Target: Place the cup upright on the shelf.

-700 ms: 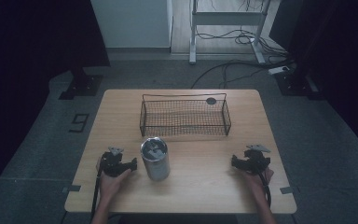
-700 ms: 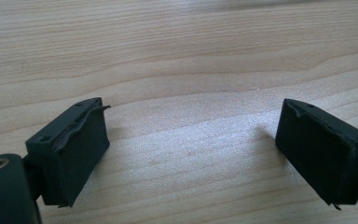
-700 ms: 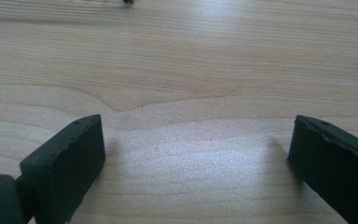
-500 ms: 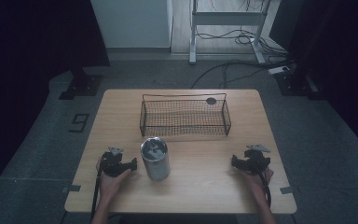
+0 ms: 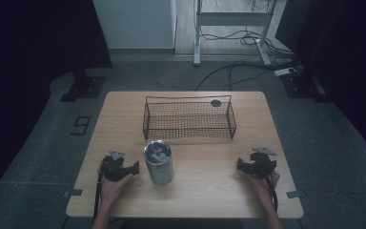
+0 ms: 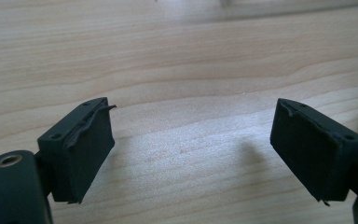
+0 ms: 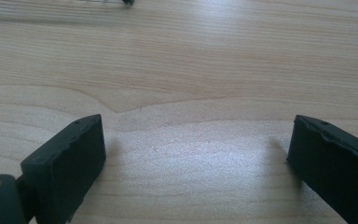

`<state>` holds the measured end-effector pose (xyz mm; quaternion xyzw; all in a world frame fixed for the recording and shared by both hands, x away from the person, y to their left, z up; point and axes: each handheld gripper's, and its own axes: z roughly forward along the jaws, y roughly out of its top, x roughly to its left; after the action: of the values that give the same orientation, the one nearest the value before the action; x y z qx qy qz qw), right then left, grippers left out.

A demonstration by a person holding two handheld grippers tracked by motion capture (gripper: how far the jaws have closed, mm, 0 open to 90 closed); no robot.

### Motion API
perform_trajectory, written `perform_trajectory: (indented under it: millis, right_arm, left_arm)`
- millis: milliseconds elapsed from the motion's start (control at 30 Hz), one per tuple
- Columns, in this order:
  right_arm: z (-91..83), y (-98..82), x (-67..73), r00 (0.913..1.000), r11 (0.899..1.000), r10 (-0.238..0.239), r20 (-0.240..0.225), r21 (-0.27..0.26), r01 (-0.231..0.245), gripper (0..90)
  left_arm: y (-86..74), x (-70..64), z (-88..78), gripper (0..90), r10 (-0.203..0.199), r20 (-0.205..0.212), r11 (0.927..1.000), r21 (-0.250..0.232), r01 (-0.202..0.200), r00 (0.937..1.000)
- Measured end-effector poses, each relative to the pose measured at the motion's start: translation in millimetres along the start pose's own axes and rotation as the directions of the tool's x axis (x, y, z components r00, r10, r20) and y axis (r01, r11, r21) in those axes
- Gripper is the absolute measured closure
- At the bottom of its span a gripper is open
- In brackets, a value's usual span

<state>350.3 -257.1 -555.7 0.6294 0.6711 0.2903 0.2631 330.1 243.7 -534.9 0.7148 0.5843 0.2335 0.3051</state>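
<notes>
— On the wooden table, what stands where?

— A metal can stands upright toward the near left, and a wire basket sits behind it, toward the far edge. A small dark round thing lies at the basket's far right; whether it is inside the basket or on the table behind, I cannot tell.

— And the left gripper?

— Held low just beside the can, on the can's left, not touching it. Its own camera shows the jaws spread wide with only bare wood between them, so it grips nothing.

— The right gripper?

— Near the table's right edge, well apart from the can and basket. Its jaws also stand wide apart over bare wood, holding nothing. A hand wraps each tool from below.
</notes>
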Motion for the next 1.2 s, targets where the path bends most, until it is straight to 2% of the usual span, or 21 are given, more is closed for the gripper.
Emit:
perform_trajectory:
  millis: [200,233,267,300,367,433,567,733,867,900,933,1000,1033,1200]
  right_arm:
    - [0.1,0.1,-0.8,1.0000,1.000,-0.001,-0.001,-0.001,0.001,4.2]
    - [0.1,0.1,-0.8,1.0000,1.000,-0.001,-0.001,-0.002,0.001,4.2]
    - [0.1,0.1,-0.8,1.0000,1.000,-0.001,-0.001,-0.002,0.001,4.2]
    - [0.1,0.1,-0.8,1.0000,1.000,-0.001,0.000,-0.002,0.001,4.3]
    - [0.1,0.1,-0.9,1.0000,1.000,-0.001,-0.001,-0.002,0.001,4.3]
    - [0.1,0.1,-0.9,1.0000,1.000,-0.001,0.000,-0.002,0.001,4.3]
    - [0.1,0.1,-0.9,1.0000,1.000,0.000,0.000,-0.002,0.000,4.4]
    - [0.0,0.0,-0.9,1.0000,1.000,0.000,0.000,-0.002,0.000,4.4]
    - [0.0,0.0,-0.9,1.0000,1.000,0.000,0.000,-0.002,0.000,4.4]
    - [0.0,0.0,-0.9,1.0000,1.000,0.000,0.000,-0.002,0.000,4.4]
    - [0.0,0.0,-0.9,1.0000,1.000,0.000,0.000,-0.002,0.000,4.4]
    - [0.0,0.1,-0.9,1.0000,1.000,0.000,0.000,-0.002,0.000,4.4]
    - [0.0,0.1,-0.9,1.0000,1.000,0.000,0.000,-0.002,0.000,4.4]
    - [0.1,0.0,-0.9,1.0000,1.000,0.000,0.000,-0.003,0.000,4.5]
  left_arm:
    - [3.3,2.4,-13.3,12.6,-0.013,0.035,0.9992,-0.039,0.014,0.9993]
    - [4.4,2.5,-18.6,12.5,-0.011,0.058,0.9989,-0.046,0.014,0.9982]
    - [4.4,2.5,-18.6,12.4,-0.011,0.058,0.9989,-0.046,0.014,0.9982]
    - [6.0,1.9,-23.7,11.9,-0.016,0.099,0.9984,-0.052,0.021,0.9949]
    - [7.0,0.7,-26.5,11.6,-0.016,0.113,0.9980,-0.059,0.023,0.9935]
    - [9.3,-3.3,-33.9,11.2,0.010,0.121,0.9972,-0.075,0.000,0.9926]
    - [10.9,-8.1,-41.4,10.5,0.033,0.132,0.9958,-0.089,-0.021,0.9907]
    - [12.0,-10.4,-51.6,10.1,0.046,0.146,0.9932,-0.113,-0.030,0.9882]
    - [12.3,-10.3,-66.6,9.9,0.060,0.176,0.9886,-0.146,-0.034,0.9825]
    - [12.4,-10.8,-74.4,9.9,0.064,0.197,0.9861,-0.163,-0.032,0.9783]
    - [12.4,-10.8,-74.4,9.9,0.064,0.197,0.9861,-0.163,-0.032,0.9783]
    - [12.4,-11.6,-81.1,9.9,0.069,0.219,0.9843,-0.174,-0.031,0.9732]
    - [12.2,-12.7,-86.3,9.8,0.076,0.238,0.9828,-0.182,-0.033,0.9682]
    - [11.0,-13.4,-93.5,9.6,0.082,0.256,0.9809,-0.191,-0.033,0.9632]
